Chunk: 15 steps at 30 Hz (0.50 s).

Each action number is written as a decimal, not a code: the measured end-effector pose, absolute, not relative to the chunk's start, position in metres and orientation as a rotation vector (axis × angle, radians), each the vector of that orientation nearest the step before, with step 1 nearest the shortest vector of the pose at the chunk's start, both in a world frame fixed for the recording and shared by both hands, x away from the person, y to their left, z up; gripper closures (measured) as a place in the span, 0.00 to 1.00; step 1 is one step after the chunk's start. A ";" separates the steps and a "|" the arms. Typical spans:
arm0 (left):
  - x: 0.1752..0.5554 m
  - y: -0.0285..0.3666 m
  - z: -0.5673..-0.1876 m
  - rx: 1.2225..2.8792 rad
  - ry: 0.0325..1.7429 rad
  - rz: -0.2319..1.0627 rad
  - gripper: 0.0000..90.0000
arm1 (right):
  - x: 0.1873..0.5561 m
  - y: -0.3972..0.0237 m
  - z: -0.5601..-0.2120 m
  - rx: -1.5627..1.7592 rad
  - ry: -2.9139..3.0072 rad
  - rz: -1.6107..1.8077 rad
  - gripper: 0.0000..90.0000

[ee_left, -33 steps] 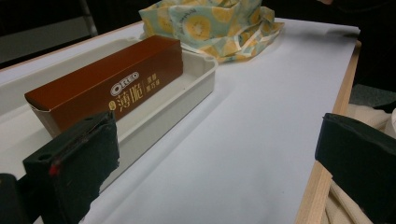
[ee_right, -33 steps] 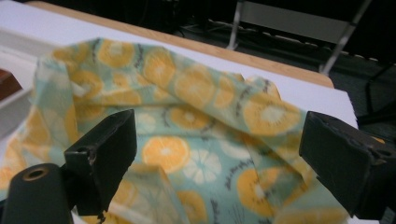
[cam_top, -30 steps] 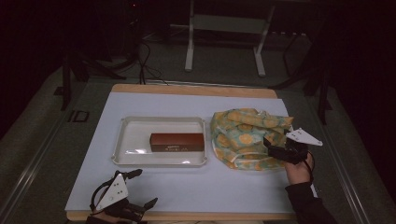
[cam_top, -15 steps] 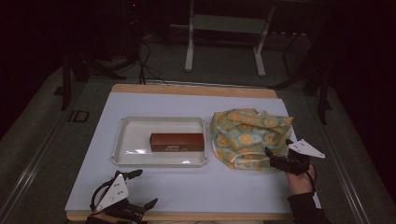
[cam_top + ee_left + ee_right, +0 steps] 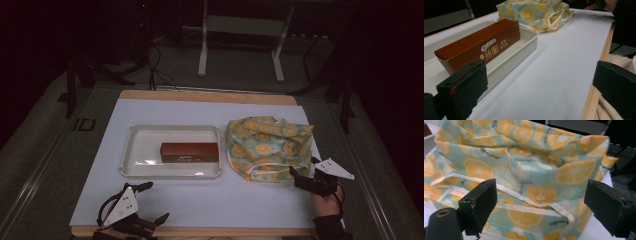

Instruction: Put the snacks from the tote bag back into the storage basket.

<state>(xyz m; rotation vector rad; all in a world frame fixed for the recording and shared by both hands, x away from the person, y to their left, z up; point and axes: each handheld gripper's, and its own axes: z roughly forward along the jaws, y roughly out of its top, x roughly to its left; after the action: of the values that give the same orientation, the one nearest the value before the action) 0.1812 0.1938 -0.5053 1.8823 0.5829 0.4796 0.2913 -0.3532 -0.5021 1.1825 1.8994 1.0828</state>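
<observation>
While the Oreo box (image 5: 189, 152) lies in its tray (image 5: 131, 150) and the fruit-print bag (image 5: 267, 145) sits slumped, we judge nothing begun: our left gripper (image 5: 150, 205) and right gripper (image 5: 304, 173) both gape, released.

A broad bare strip of desk (image 5: 220, 200) runs along the near edge between the left gripper (image 5: 150, 205) and the right gripper (image 5: 306, 176), wide enough to pass through. The tray (image 5: 131, 150) with the box (image 5: 190, 152) blocks the middle. The bag (image 5: 267, 145) lies just beside the tray, leaving only a narrow gap. The far desk is open.
</observation>
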 end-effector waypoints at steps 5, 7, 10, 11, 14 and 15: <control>0.181 0.193 -0.504 1.879 0.581 0.482 0.00 | 0.288 -0.358 -0.502 1.189 1.871 1.106 0.13; 0.180 0.193 -0.504 1.882 0.579 0.483 0.00 | 0.286 -0.359 -0.501 1.184 1.861 1.121 0.13; 0.180 0.194 -0.505 1.884 0.578 0.483 0.00 | 0.285 -0.358 -0.499 1.171 1.853 1.130 0.13; 0.180 0.194 -0.505 1.885 0.578 0.484 0.00 | 0.285 -0.358 -0.499 1.169 1.855 1.134 0.13; 0.180 0.194 -0.505 1.885 0.578 0.482 0.00 | 0.286 -0.357 -0.500 1.169 1.865 1.128 0.13; 0.180 0.194 -0.505 1.887 0.577 0.482 0.00 | 0.286 -0.357 -0.501 1.169 1.866 1.124 0.13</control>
<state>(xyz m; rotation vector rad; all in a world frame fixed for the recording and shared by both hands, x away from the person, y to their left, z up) 0.1801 0.1937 -0.5050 1.8872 0.5775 0.4817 0.2861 -0.3571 -0.5010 1.1689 1.8664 1.1242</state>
